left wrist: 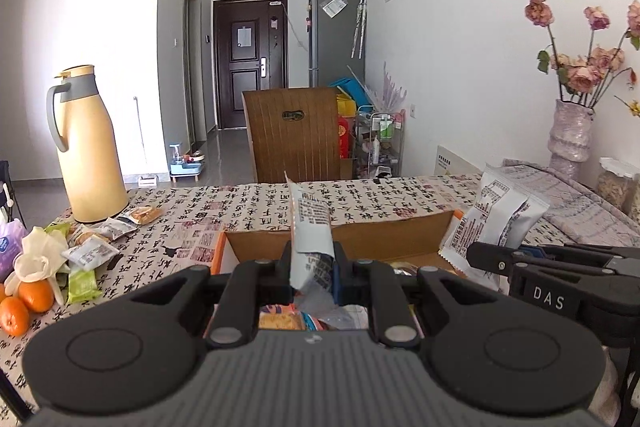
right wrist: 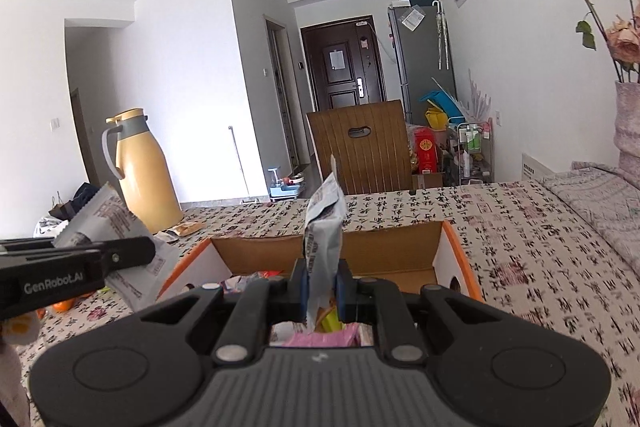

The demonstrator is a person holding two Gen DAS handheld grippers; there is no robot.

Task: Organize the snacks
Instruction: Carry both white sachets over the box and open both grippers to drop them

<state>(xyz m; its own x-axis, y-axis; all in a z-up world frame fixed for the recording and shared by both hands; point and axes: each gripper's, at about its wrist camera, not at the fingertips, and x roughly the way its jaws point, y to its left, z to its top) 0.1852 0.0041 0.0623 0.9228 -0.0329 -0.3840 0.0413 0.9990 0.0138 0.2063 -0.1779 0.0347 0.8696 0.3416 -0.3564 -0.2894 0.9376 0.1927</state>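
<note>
left gripper: my jaws clamped on a white packet, standing upright over the box
right gripper: my jaws clamped on a second packet, also above the box
box: open, orange-edged, on the patterned table, snacks already inside
around: flask at 10 o'clock; loose snacks and oranges at 9; vase at 2; chair at 12 beyond the table
in the way: each gripper crowds the other's side view
</note>
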